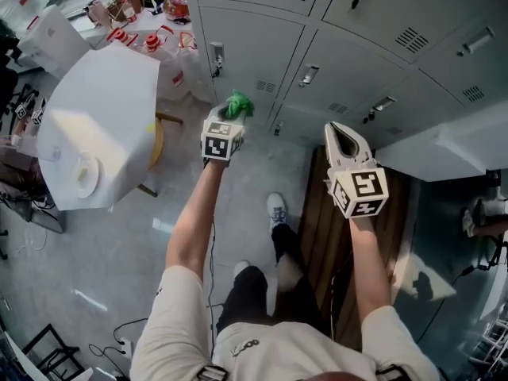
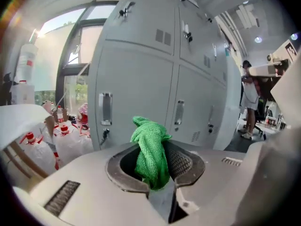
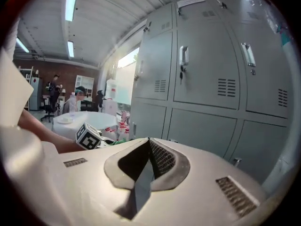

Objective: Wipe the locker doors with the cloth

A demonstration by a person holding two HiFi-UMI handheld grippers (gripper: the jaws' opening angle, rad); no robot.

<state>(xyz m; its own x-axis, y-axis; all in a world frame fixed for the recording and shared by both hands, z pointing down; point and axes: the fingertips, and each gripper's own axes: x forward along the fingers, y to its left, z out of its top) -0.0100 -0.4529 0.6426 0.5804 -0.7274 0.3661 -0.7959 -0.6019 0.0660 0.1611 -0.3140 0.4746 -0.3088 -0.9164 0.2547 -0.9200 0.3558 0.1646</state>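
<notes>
A green cloth (image 2: 151, 154) is bunched between the jaws of my left gripper (image 2: 153, 166), which is shut on it. In the head view the cloth (image 1: 239, 104) sticks out of the left gripper (image 1: 231, 117), a short way in front of the grey locker doors (image 1: 262, 46). The same doors (image 2: 136, 84) with their handles fill the left gripper view. My right gripper (image 1: 340, 137) is shut with nothing in it and points at the lower lockers (image 3: 211, 69). Its jaws (image 3: 149, 147) meet at the tips.
A white round table (image 1: 95, 133) stands at the left, with bottles and bags (image 1: 151, 38) behind it. A white shelf or ledge (image 1: 452, 153) juts out at the right. A wooden board (image 1: 325, 228) lies on the floor below my right arm. People stand in the distance (image 2: 249, 102).
</notes>
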